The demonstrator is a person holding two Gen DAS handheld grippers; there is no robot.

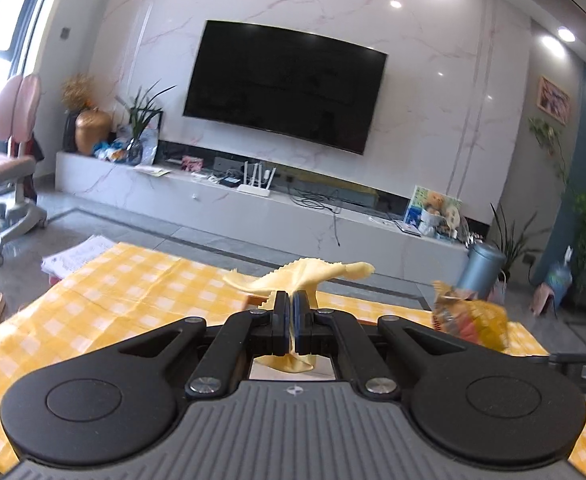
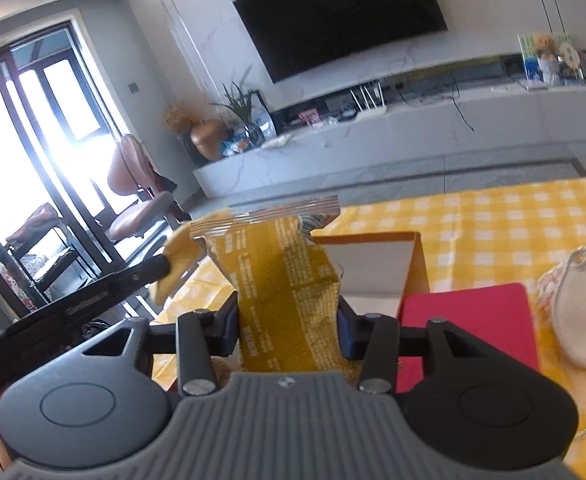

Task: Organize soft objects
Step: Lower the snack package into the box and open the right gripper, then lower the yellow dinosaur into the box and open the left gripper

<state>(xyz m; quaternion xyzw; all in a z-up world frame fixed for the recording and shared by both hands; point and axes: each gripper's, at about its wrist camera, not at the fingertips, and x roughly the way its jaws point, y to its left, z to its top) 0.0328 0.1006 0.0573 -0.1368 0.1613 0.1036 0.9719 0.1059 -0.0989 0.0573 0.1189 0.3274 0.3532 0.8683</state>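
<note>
My left gripper [image 1: 292, 300] is shut on a pale yellow cloth [image 1: 305, 274] with zigzag edges and holds it up above the yellow checked tablecloth [image 1: 105, 280]. My right gripper [image 2: 289, 320] is shut on a yellow snack packet [image 2: 281, 276] and holds it upright above the table. The packet also shows at the right of the left wrist view [image 1: 469, 316]. The left gripper with the yellow cloth [image 2: 177, 256] shows at the left of the right wrist view. An open orange box with a white inside [image 2: 373, 268] lies just beyond the packet.
A red flat object [image 2: 473, 320] lies beside the box, and a white cloth pouch [image 2: 581, 320] lies to its right. A stack of papers [image 1: 77, 258] sits at the table's far left corner. A TV wall, a low cabinet and a pink chair [image 1: 9, 160] stand beyond.
</note>
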